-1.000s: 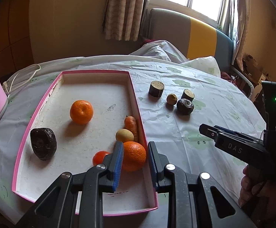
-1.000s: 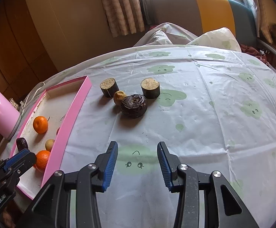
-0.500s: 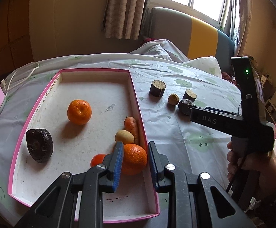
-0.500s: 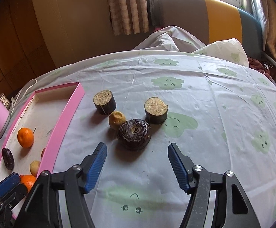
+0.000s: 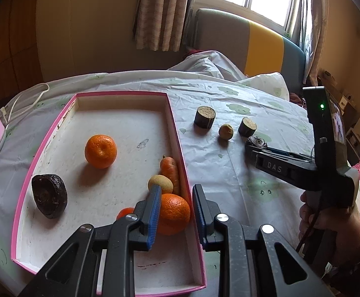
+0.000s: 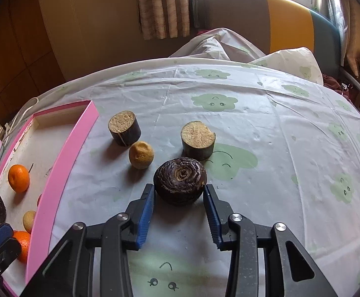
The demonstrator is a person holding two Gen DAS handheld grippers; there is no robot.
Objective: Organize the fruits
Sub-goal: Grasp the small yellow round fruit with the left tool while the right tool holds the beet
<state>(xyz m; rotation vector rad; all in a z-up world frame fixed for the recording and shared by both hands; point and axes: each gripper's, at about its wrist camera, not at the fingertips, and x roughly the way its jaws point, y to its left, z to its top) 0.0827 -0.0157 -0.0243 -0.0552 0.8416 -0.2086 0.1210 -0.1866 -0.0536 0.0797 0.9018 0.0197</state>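
Right hand-held gripper [image 6: 179,198] closing round dark fruit [image 6: 180,180]; tablecloth [image 6: 278,148] beyond open.

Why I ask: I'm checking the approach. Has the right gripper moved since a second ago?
Yes. The right gripper has come forward over the tablecloth to the dark wrinkled fruit, which now sits between its jaws; they have just been closing.

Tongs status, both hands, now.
Left tongs: closed, holding nothing.
Right tongs: just closed onto the dark fruit, pads against its sides.
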